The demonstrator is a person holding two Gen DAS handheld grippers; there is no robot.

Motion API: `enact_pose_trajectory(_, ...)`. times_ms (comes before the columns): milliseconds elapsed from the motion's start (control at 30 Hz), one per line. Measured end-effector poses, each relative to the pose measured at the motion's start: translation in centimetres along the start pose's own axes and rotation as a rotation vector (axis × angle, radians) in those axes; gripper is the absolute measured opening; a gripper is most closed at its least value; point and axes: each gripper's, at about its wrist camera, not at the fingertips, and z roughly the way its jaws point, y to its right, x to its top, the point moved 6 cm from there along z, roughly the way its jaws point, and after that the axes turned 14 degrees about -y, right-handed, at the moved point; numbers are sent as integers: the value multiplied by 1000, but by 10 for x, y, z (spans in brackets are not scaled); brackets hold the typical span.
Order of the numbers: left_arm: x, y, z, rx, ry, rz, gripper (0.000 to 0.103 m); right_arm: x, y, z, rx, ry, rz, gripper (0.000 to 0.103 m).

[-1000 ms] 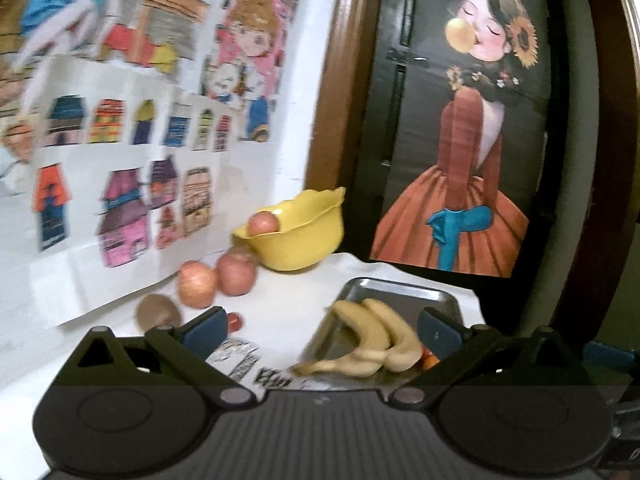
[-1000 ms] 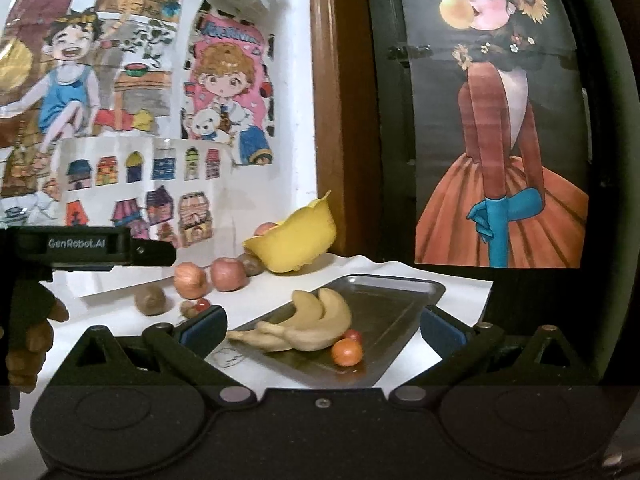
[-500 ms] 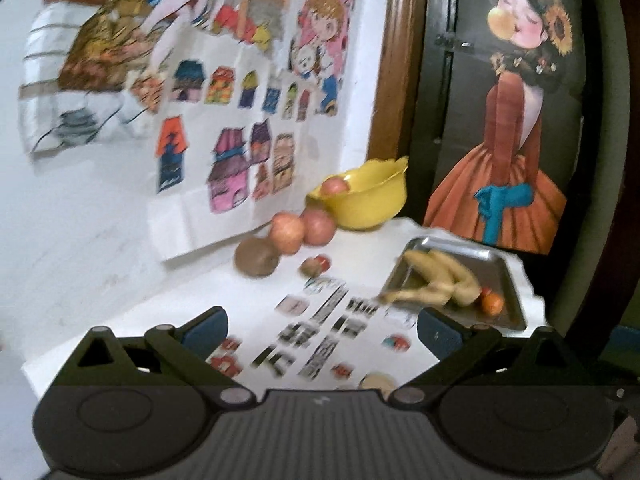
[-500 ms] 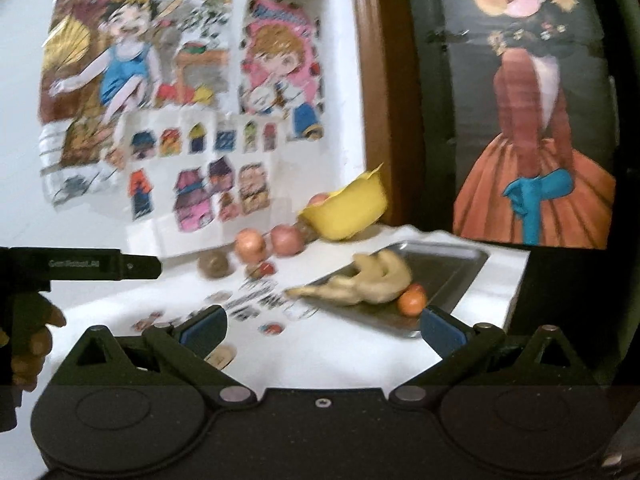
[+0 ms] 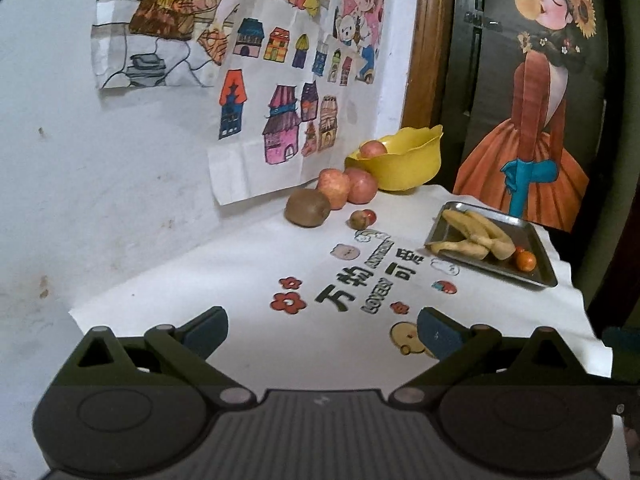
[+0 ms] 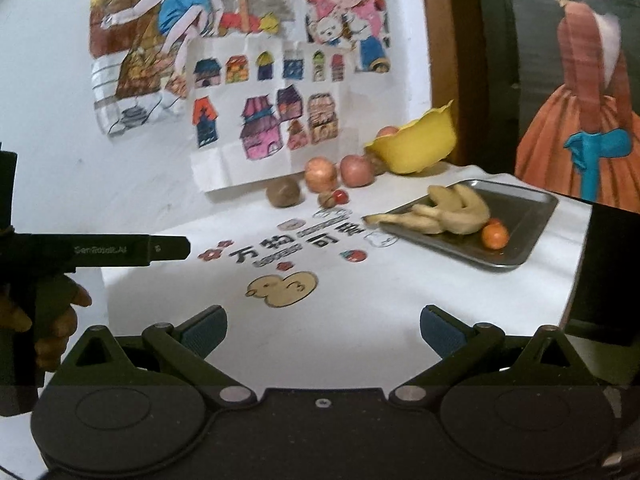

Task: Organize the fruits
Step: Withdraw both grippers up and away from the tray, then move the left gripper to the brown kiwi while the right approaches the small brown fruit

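Both grippers hang over the near edge of the white tablecloth (image 5: 248,280), the left gripper (image 5: 322,330) and the right gripper (image 6: 323,326) each spread wide with nothing between the fingers. At the left of the right wrist view a hand (image 6: 52,320) grips the left tool's handle, partly cut off by the frame. Printed characters and a duck drawing (image 6: 282,288) cover the bare middle of the cloth. Farther right, a metal tray (image 5: 536,256) holds bananas (image 5: 476,236) and an orange (image 5: 525,261), with a smaller red fruit mostly hidden behind it. By the wall lie a kiwi (image 5: 307,208), two apples (image 5: 348,186) touching each other, and two small fruits (image 5: 362,218) too small to identify. Farthest back, a yellow bowl (image 5: 404,160) holds another apple (image 5: 373,148), half hidden by the rim.
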Motion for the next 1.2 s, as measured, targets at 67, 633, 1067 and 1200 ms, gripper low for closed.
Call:
enact_pose_trajectory(67,0,-3,0,7,-3,3,103,1,-7,4,9,-17,-15,102)
enact_pose_trajectory(633,34,-33,-11,76,42,52,103,69,-52,1,183,2,-96,102)
enact_pose_trajectory(1067,88,-30,25,105,63,89,103,155,-12,36,23,231,-155,102)
enact_pose_trajectory(1200,103,-27,56,118,39,124,103,163,5,78,6,211,-188,102)
